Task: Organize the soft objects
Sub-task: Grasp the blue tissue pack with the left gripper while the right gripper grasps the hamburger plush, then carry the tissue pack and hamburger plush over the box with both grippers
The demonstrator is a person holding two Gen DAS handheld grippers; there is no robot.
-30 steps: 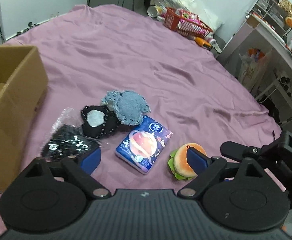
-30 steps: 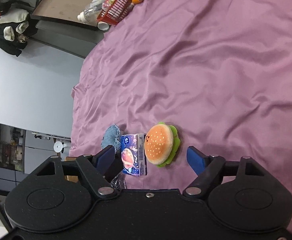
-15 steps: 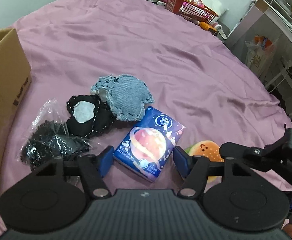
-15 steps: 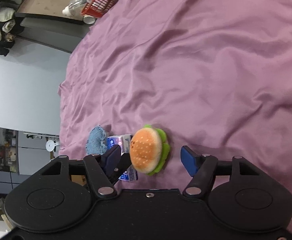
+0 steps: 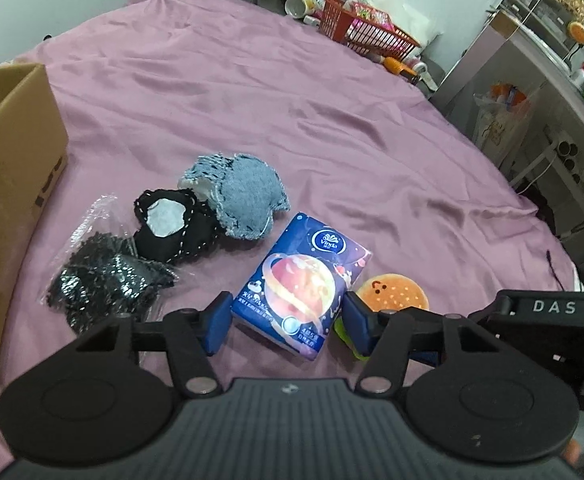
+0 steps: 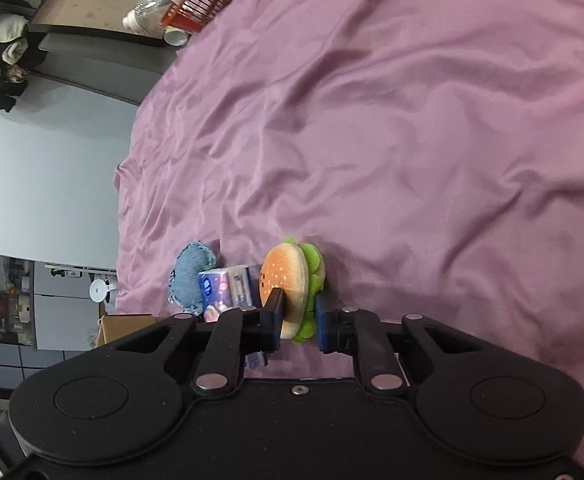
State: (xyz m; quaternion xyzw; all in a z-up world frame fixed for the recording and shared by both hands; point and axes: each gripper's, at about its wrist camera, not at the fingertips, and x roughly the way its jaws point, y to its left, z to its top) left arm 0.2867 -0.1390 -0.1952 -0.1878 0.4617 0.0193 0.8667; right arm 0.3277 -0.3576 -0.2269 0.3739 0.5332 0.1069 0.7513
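Observation:
A blue tissue pack lies on the purple bedspread. My left gripper straddles its near end, both pads against its sides. Just to its right is a burger plush. In the right wrist view my right gripper is shut on this burger plush, which stands on edge on the bedspread, with the tissue pack right behind it. Further left lie a blue denim piece, a black pouch with a white patch and a black sequined item in clear plastic.
An open cardboard box stands at the left edge of the bed. At the far end are a red basket, a cup and bottles. Shelving and a counter run along the right side. The bedspread stretches out wrinkled beyond the burger.
My left gripper moved forward over the tissue pack and narrowed onto it. My right gripper came up to the burger plush and shut on it.

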